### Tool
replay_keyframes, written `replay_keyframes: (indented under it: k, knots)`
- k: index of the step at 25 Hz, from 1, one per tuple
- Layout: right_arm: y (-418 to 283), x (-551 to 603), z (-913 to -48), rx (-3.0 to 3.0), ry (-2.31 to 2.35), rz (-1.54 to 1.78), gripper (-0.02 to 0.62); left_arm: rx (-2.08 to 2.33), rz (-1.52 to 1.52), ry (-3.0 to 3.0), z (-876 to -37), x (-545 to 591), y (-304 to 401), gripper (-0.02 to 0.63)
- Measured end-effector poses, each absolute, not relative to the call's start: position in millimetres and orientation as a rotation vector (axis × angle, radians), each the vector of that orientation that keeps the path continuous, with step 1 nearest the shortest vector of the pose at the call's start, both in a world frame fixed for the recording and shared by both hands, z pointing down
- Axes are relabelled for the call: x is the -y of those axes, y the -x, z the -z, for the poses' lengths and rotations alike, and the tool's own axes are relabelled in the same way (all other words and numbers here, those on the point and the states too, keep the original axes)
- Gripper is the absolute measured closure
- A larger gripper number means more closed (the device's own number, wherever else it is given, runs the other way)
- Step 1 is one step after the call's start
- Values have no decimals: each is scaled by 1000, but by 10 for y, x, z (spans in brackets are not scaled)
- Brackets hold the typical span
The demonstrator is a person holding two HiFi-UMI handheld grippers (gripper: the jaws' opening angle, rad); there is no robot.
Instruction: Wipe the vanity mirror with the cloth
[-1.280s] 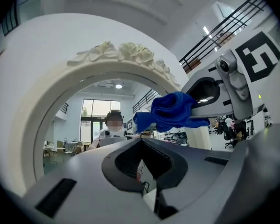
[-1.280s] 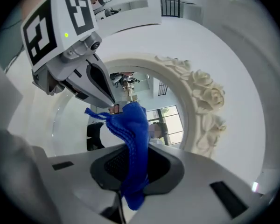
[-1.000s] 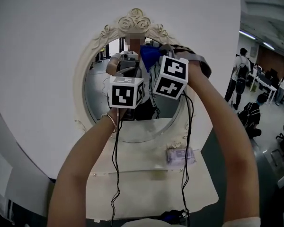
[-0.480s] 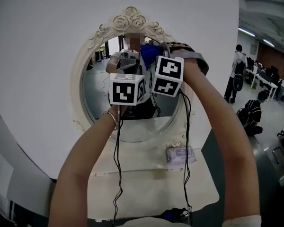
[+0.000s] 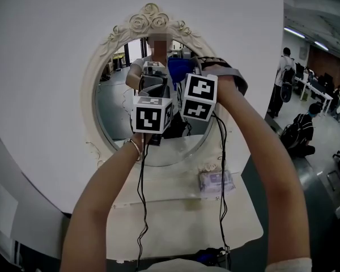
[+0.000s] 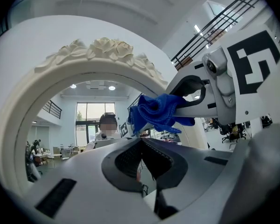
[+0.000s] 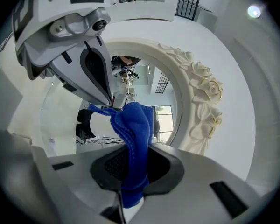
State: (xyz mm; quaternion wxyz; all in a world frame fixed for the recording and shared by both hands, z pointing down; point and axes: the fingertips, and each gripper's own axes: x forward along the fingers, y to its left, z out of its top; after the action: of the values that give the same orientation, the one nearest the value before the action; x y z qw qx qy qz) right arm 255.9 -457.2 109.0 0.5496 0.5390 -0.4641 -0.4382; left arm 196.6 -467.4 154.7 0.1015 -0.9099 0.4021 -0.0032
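I am clamping the cloth (image 7: 133, 125) in my right fingers (image 7: 167, 168) with the mirror glass (image 5: 114, 109) lying dead ahead at 12 o'clock, while my left fingers (image 6: 125, 161) are idling shut and empty at 10 o'clock.

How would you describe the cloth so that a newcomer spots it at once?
Find the oval vanity mirror with its white rose-carved frame. Before its upper glass, the right gripper is shut on the cloth: a crumpled bright blue rag, the only coloured thing among white and grey gripper parts.
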Motion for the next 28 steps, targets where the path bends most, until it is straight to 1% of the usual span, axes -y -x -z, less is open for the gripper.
replay_keyframes:
  k: [6,13,28]
  knots:
    - [-2692,4557,-1454,1136,-1269,975,529,-1195,72,2725,-1913,4679,-2025,601]
    - [-2769,4544,-2099,1176,-1213,890,529,-1219,179,2774,-2569,4691,-2060,600]
    - [-2706,4521,-3446,1339,-1107,688,529,-1254,346,2895,-3807,4608,-2041,601]
